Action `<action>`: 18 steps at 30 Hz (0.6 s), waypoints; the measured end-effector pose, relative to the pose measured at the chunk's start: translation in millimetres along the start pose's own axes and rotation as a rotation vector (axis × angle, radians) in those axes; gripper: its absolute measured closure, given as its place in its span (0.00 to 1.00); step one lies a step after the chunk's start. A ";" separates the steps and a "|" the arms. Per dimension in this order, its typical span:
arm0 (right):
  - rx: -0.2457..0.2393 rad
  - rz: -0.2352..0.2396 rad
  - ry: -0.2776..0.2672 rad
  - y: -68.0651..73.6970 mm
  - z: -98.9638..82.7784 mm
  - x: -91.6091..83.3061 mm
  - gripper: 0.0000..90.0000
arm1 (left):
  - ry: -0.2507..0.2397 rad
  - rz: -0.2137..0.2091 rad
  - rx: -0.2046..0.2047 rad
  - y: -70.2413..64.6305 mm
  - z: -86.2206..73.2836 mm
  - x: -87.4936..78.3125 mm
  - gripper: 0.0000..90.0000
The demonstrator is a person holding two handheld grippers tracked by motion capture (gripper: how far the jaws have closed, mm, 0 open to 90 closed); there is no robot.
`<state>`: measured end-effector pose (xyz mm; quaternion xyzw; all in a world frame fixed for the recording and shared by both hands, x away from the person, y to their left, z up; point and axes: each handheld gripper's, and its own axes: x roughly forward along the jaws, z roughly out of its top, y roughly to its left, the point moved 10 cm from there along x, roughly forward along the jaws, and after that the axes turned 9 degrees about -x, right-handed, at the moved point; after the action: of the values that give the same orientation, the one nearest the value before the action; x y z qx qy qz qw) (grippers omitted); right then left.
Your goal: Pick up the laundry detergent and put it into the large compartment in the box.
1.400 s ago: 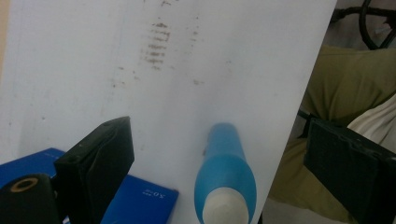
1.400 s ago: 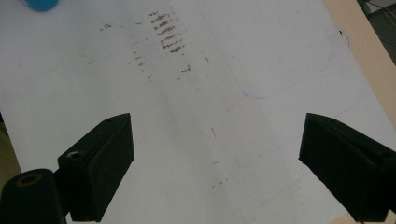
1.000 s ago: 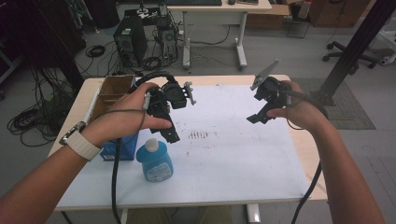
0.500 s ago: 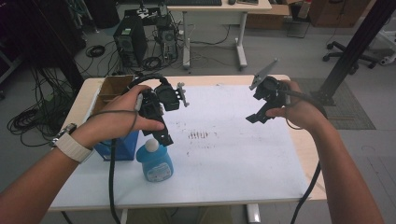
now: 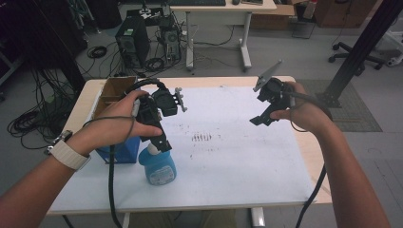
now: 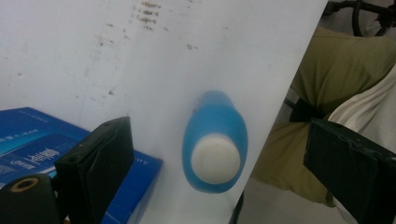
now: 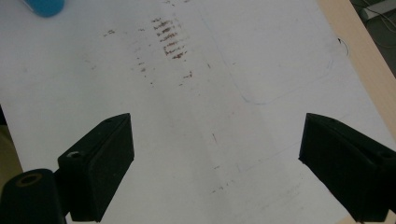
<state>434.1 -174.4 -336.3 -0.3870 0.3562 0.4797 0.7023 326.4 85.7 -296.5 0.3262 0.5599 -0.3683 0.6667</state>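
The left gripper [image 5: 159,135] is held in the left hand [image 5: 124,121] and points down, its jaws wide apart (nothing between them). The right gripper [image 5: 260,118], in the right hand [image 5: 304,111], is raised with its jaws also spread wide.

A lab (computer towers [image 5: 132,43], floor cables [image 5: 28,121]).

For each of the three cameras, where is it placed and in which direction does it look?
High view: above the person's side, facing forward and down on the white table; both forearms, left tool and right tool.
Left gripper view: on the left tool, looking down at the blue bottle; its open jaws.
Right gripper view: on the right tool, facing the stained tabletop; its open jaws.
Shared: the bottle, the brown stains.
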 end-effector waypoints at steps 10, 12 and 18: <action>-0.005 0.001 0.000 0.9 1.1 0.3 0.11 | -0.012 -0.010 0.001 -0.7 -4.5 2.2 0.10; -0.006 0.002 0.000 1.1 1.2 0.5 0.11 | -0.015 -0.012 0.002 -0.5 -5.5 3.0 0.09; -0.006 0.004 0.004 1.2 1.2 1.4 0.11 | -0.024 -0.023 0.006 -0.1 -8.3 5.3 0.09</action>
<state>433.5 -172.5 -337.2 -0.3893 0.3568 0.4813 0.6996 322.7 92.1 -303.1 0.3171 0.5547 -0.3815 0.6680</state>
